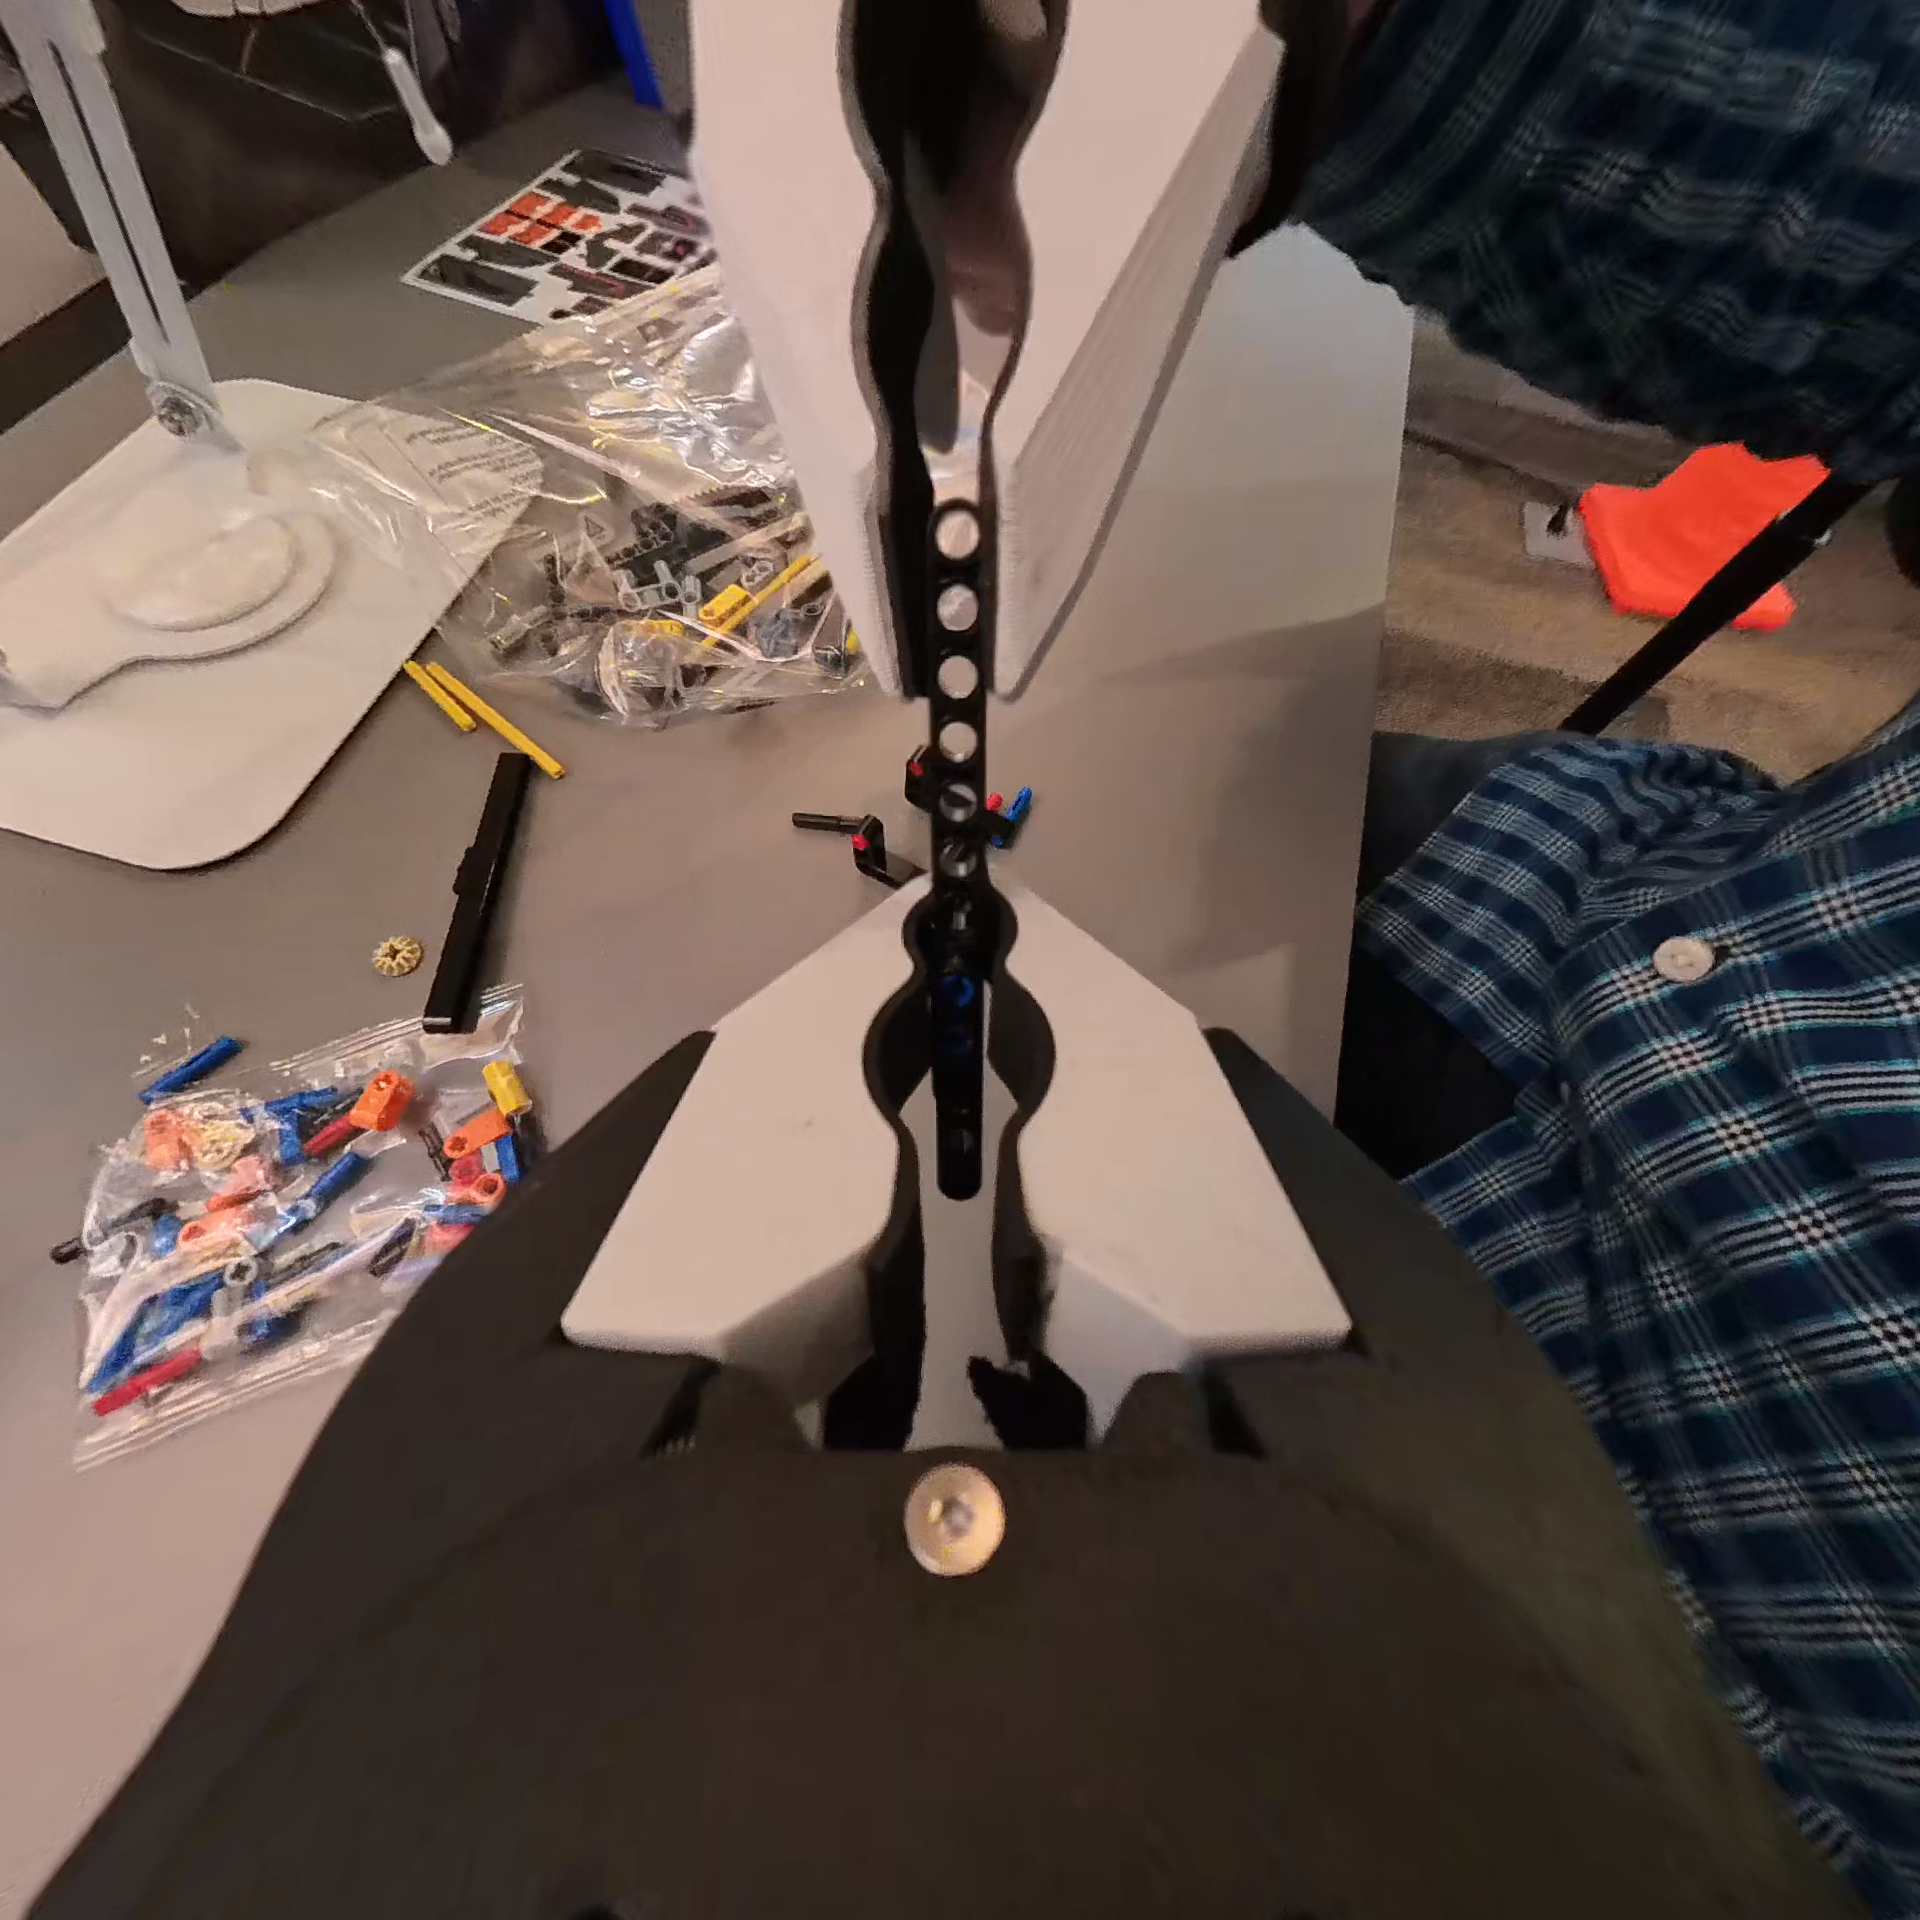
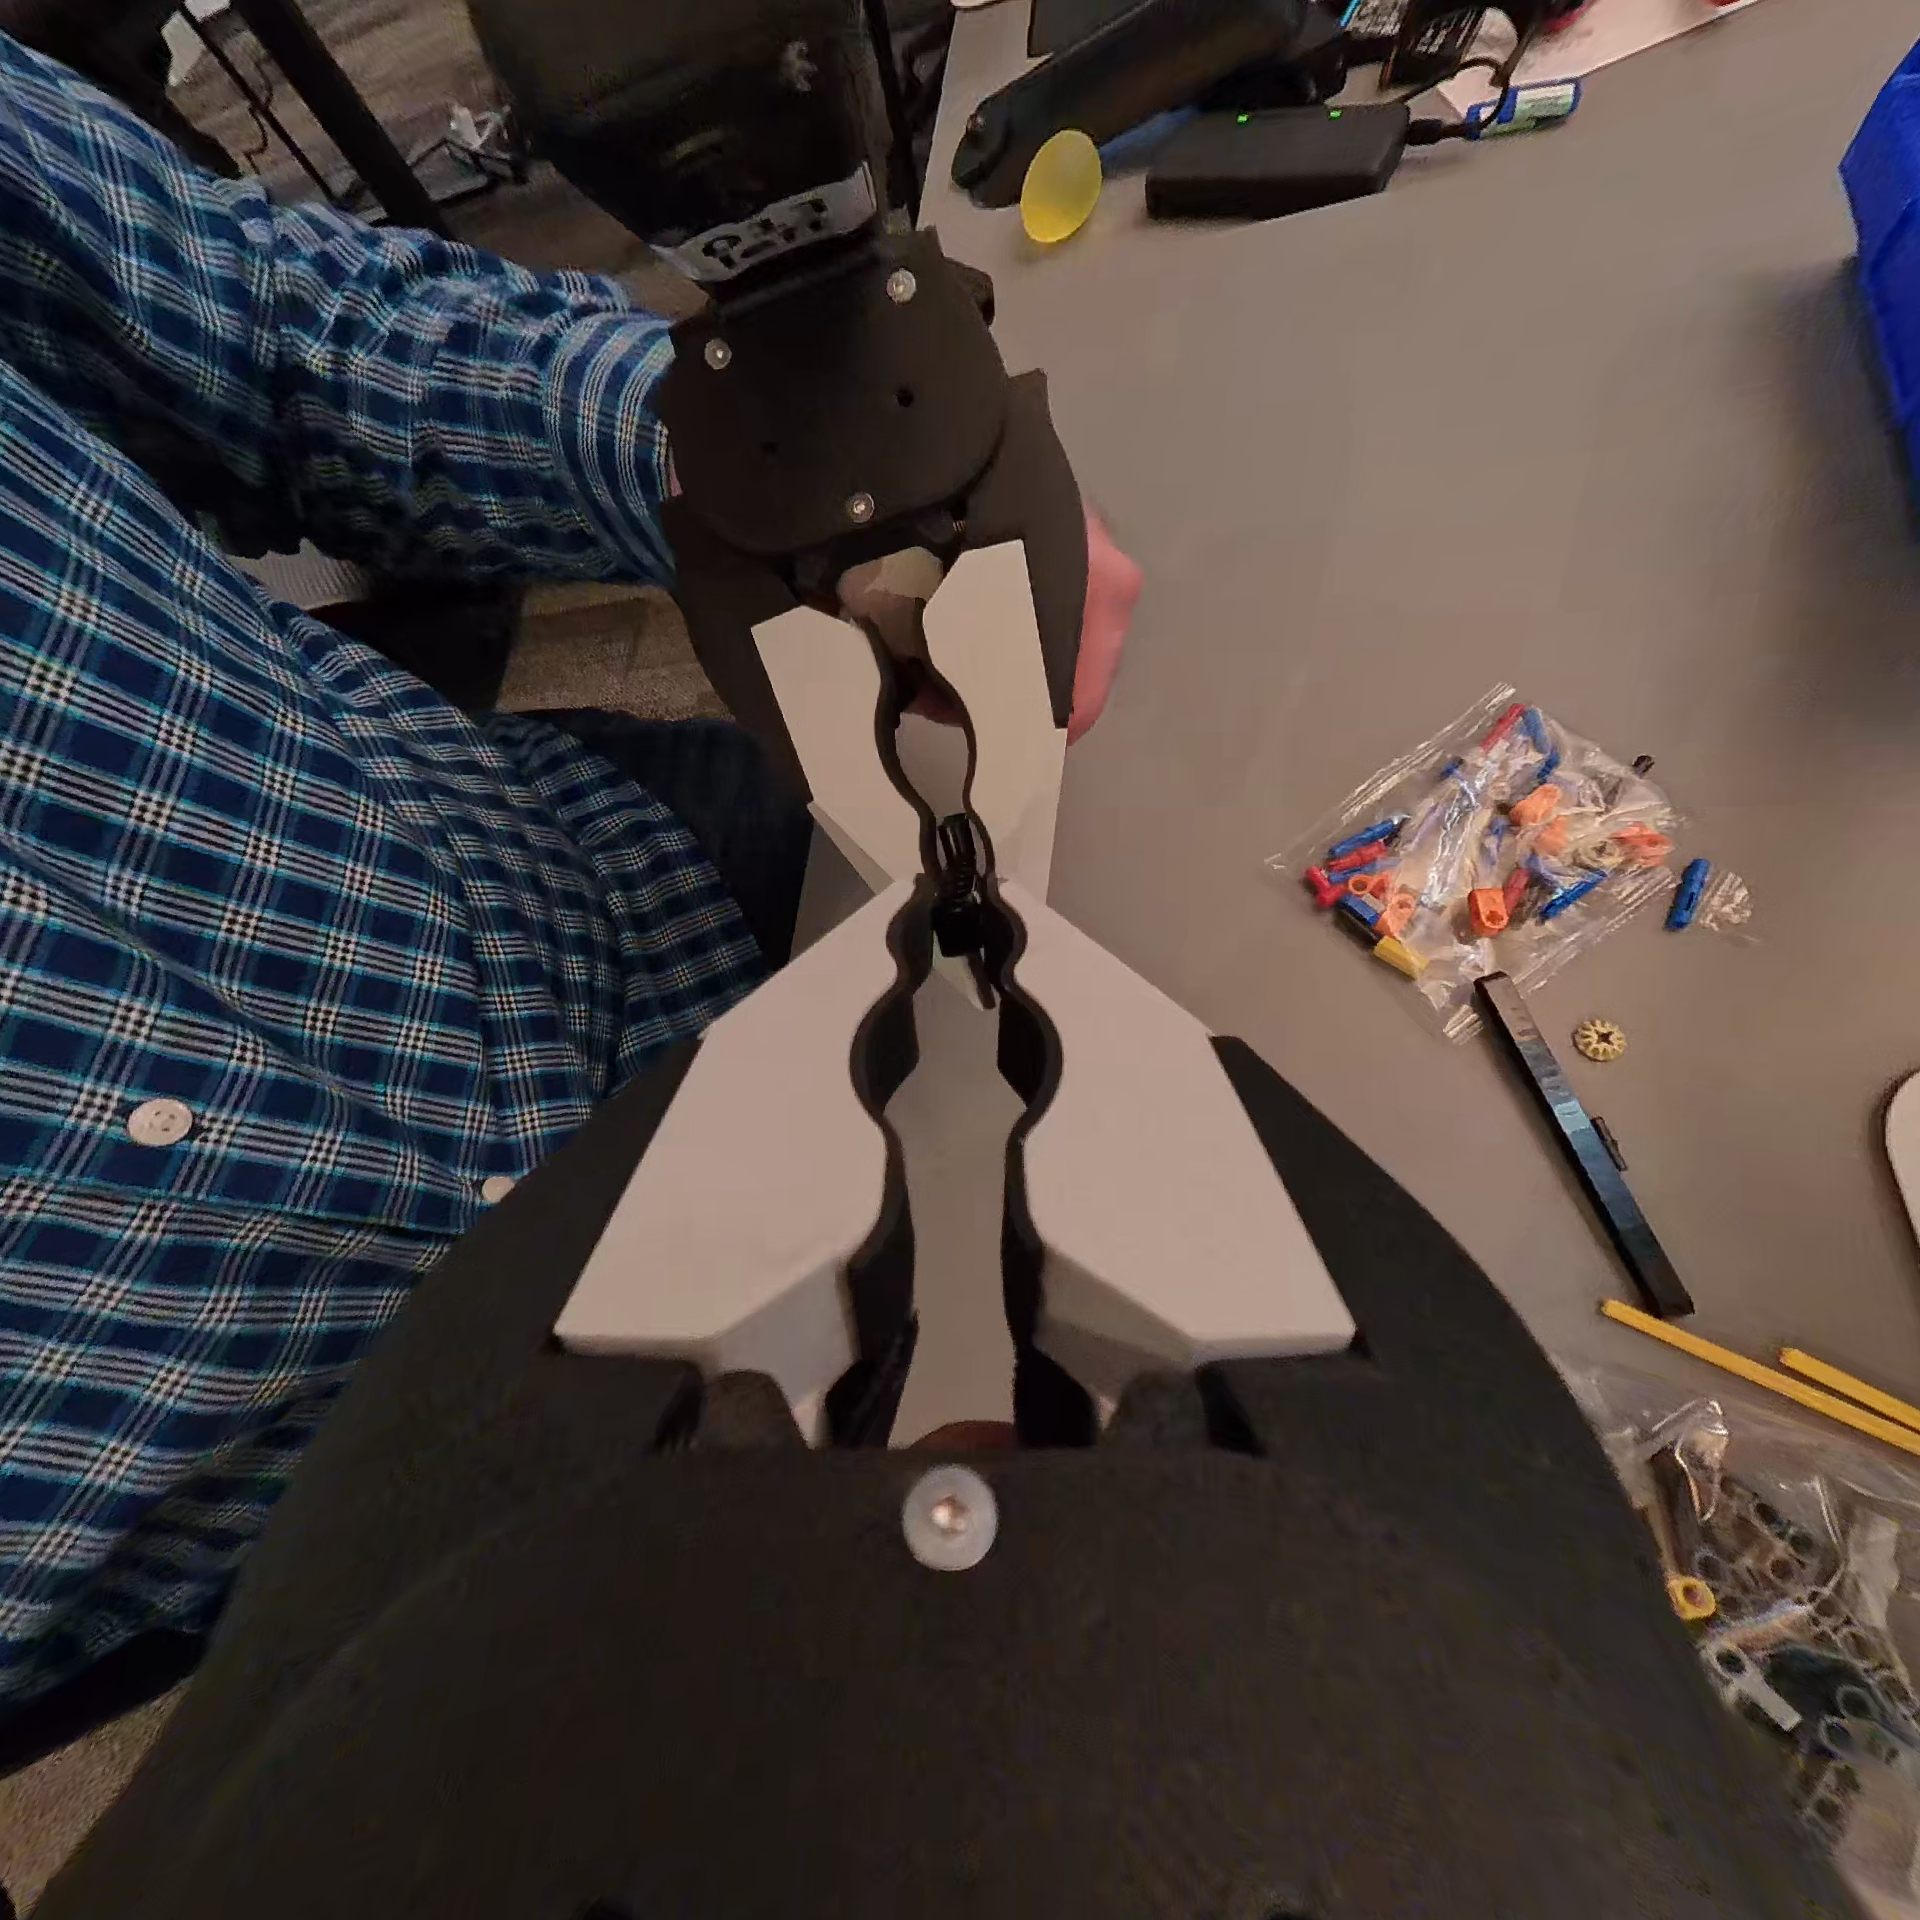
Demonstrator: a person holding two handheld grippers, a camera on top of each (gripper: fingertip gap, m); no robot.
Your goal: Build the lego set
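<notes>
A long black lego beam with holes [image 1: 956, 740] is held in the air between both grippers. Small red and blue pins [image 1: 1006, 805] stick out of its middle. My left gripper [image 1: 956, 896] is shut on the beam's near end. My right gripper [image 1: 951, 691] comes in from the top of the left wrist view and is shut on the far end. In the right wrist view the beam [image 2: 956, 914] shows edge-on. There my right gripper [image 2: 958, 896] meets the left gripper [image 2: 958, 836] tip to tip.
On the grey table [image 1: 675, 883] lie a bag of small coloured pins [image 1: 301, 1195], a bigger bag of parts [image 1: 644, 561], a black beam [image 1: 483, 894], two yellow axles [image 1: 483, 707], a tan gear [image 1: 398, 954], a sticker sheet [image 1: 582, 239] and a white stand base [image 1: 156, 644]. A person's plaid shirt [image 2: 260, 831] is close. Some 5 cm of space lies between my two pairs of fingers. Left tips and right tips are each some 20 cm from the tan gear [image 1: 398, 954]. My right wrist view [image 2: 1599, 1042] looks at it from another angle.
</notes>
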